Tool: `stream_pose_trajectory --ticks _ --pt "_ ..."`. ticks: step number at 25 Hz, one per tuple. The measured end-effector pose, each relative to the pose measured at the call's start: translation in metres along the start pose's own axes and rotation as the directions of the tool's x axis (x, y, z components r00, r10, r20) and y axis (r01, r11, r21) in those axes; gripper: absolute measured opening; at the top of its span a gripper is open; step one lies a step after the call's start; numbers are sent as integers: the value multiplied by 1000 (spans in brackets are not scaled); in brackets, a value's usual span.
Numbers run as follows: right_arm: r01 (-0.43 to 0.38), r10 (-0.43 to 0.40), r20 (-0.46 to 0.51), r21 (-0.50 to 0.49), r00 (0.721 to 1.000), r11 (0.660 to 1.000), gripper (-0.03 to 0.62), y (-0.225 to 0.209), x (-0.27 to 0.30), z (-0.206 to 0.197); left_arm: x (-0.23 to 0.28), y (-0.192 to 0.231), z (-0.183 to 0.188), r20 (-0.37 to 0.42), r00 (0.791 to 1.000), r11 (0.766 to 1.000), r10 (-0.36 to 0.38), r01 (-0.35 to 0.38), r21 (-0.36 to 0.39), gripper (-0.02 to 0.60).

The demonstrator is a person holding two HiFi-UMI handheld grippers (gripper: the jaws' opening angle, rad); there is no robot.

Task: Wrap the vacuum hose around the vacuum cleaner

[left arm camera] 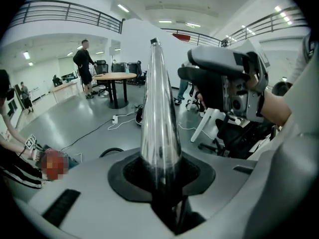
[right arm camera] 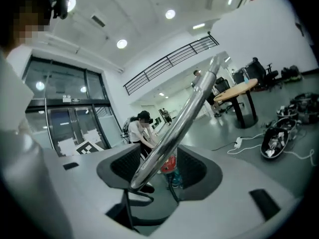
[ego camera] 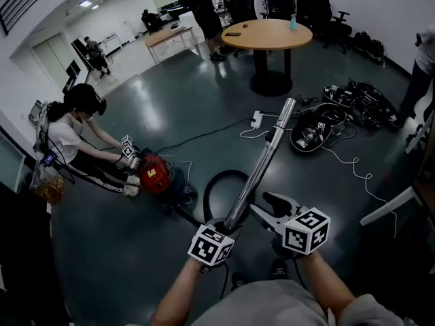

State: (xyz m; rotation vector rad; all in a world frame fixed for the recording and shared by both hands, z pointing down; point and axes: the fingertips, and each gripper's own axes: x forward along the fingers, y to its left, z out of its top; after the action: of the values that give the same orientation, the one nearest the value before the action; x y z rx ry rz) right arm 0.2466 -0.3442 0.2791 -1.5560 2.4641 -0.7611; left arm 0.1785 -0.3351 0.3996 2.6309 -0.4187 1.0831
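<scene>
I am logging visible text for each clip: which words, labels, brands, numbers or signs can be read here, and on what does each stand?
No text can be read in any view.
Red vacuum cleaner: yellow patch on its body, too small to read.
Marker cube on the left tool: black-and-white square pattern, no letters.
Marker cube on the right tool: the same, no letters.

tube (ego camera: 262, 158): polished metal, smooth, mirror-glossy
hose (ego camera: 228, 172): black, dull plastic
vacuum (ego camera: 155, 174): red glossy plastic
pads (right arm camera: 192, 169): black, matt, rough-textured
floor (ego camera: 170, 107): smooth, glossy, light glare at upper left
table (ego camera: 265, 32): smooth wood top
</scene>
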Motion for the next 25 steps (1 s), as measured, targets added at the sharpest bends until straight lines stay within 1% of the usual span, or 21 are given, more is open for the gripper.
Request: stream_pose_trajectory --ticks 3,9,13,17,18,19,23,25 --pt "-69 68 8 127 998 990 216 0 19 -4 -6 -6 4 30 1000 1000 -5 6 -22 120" --pt "-131 129 24 262 991 956 216 5 55 -11 -8 -7 4 42 999 999 21 -19 -37 120" --pt "-168 165 38 302 986 938 216 14 72 -15 -10 -12 3 63 998 999 20 -17 -47 120" --pt "-195 196 29 317 980 928 212 25 84 -17 -10 -16 7 85 996 998 15 -10 -56 120" --pt "-194 194 32 325 980 925 154 25 86 -17 -9 -17 9 91 996 998 15 -10 -61 120" --pt "-197 196 37 337 980 921 126 25 87 -16 -9 -18 10 97 995 998 15 -9 -68 120" --pt "-210 215 27 358 976 910 103 29 89 -15 -11 -18 11 131 991 995 2 11 -100 120" --pt "-208 218 12 361 976 909 96 32 91 -16 -12 -17 11 154 988 995 5 11 -101 120"
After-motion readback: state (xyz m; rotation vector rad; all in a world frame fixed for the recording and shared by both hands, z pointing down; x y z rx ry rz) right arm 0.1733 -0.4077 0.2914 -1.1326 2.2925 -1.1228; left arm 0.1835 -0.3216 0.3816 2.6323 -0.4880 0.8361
